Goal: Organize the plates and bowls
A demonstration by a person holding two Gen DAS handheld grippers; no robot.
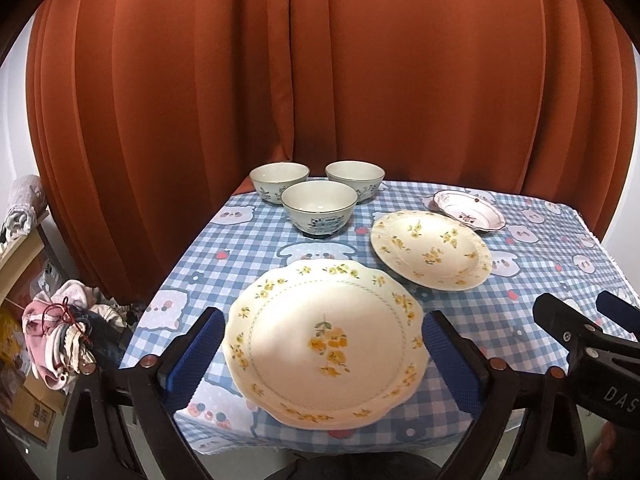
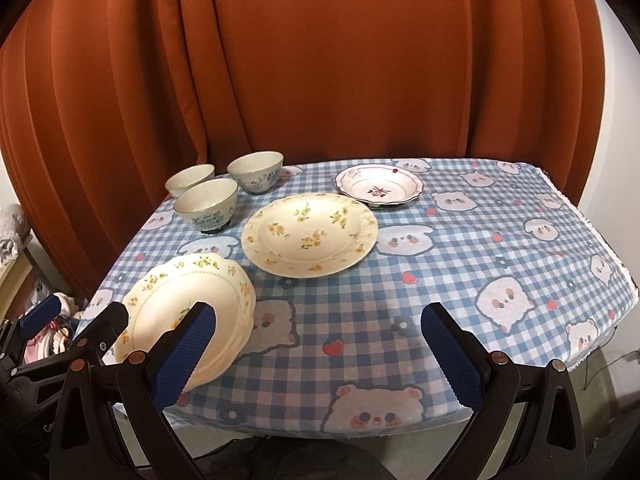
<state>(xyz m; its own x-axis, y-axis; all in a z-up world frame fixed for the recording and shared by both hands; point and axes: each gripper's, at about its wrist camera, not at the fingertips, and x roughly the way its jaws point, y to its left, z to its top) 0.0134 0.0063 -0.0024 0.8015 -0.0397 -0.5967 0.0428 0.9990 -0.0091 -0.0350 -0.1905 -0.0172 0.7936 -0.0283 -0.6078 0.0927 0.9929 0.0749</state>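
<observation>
A large cream plate with yellow flowers lies near the table's front left edge, seemingly atop another like it; it also shows in the right wrist view. My left gripper is open, its blue pads on either side of this plate. A second yellow-flowered plate lies behind it. A small red-patterned plate sits further back. Three blue-patterned bowls cluster at the back left. My right gripper is open and empty above the cloth at the front.
The table has a blue checked cloth with bear prints. An orange curtain hangs close behind. Left of the table are a shelf, a pile of clothes and cardboard boxes. The right gripper's body is near my left one.
</observation>
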